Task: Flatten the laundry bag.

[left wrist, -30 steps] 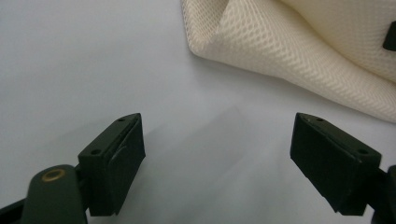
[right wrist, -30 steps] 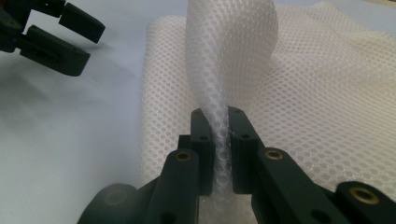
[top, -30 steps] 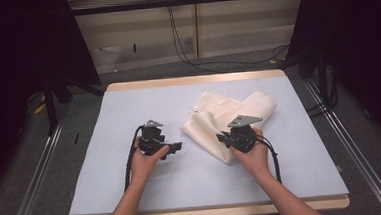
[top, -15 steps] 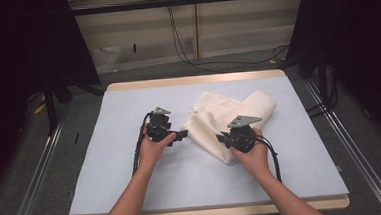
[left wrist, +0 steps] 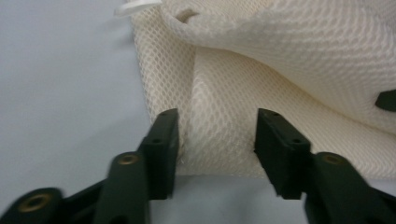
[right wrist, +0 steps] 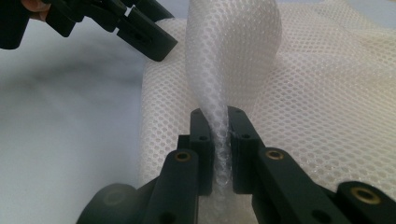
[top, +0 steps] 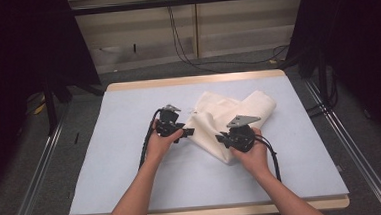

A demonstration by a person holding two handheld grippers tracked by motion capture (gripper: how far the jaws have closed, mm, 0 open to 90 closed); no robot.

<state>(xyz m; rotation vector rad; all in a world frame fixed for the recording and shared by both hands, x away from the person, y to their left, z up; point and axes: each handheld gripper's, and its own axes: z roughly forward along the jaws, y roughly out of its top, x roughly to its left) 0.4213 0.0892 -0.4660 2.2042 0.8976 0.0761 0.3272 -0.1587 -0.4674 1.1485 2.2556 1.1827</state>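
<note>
Right fingers (right wrist: 218,140) pinched on a mesh cloth (top: 229,120) fold mid-surface (top: 129,121). Left fingers (left wrist: 215,140) half open, just been closing astride its edge, not gripping yet. Folding barely started

Both my forearms reaching in over the table, my left gripper (top: 189,132) with jaws apart, just been closing, my right gripper (top: 219,137) pinched shut.

Open mat (top: 133,191) surrounds the mesh cloth (top: 219,118); nothing else obstructs
</note>
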